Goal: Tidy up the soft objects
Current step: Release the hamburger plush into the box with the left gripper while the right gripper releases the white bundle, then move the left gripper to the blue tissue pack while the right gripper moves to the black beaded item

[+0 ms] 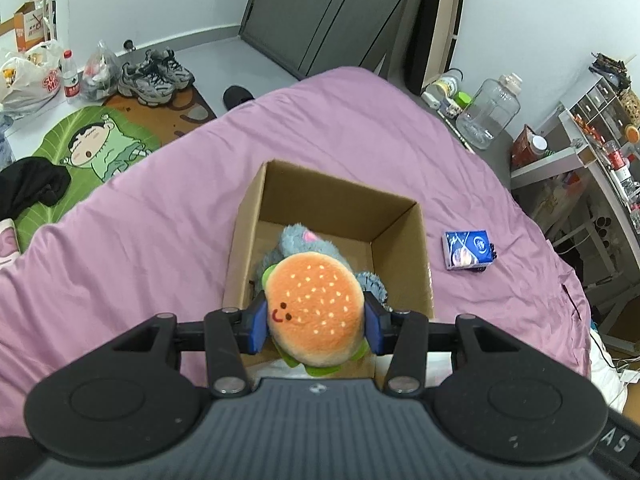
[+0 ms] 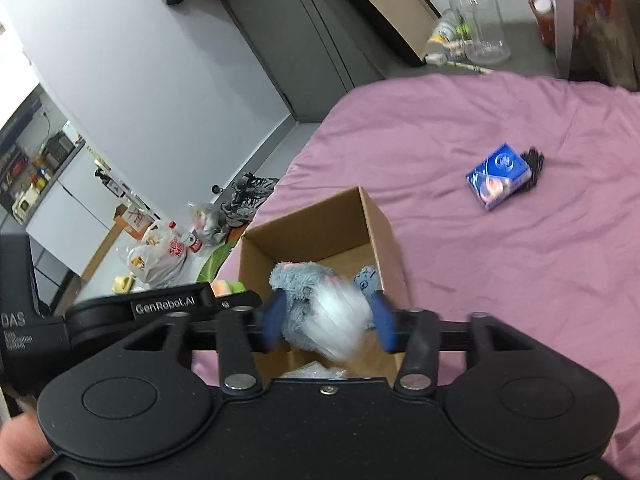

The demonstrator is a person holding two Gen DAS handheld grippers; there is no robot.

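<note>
My left gripper (image 1: 314,322) is shut on a plush hamburger (image 1: 316,308) with a smiling face and holds it above the near edge of an open cardboard box (image 1: 336,196) on the pink bed. A grey-blue plush animal (image 1: 304,240) lies inside the box, beneath the hamburger. In the right wrist view my right gripper (image 2: 326,320) frames that grey-blue plush (image 2: 320,312) over the box (image 2: 344,216); the plush is motion-blurred, and I cannot tell whether the blue pads (image 2: 274,322) press it.
A blue packet (image 1: 466,249) lies on the pink bedspread (image 1: 140,248) right of the box; it also shows in the right wrist view (image 2: 500,176). Shoes (image 1: 154,74), bags and a cartoon mat (image 1: 96,148) are on the floor at left. A large clear jug (image 1: 490,110) and shelves stand at right.
</note>
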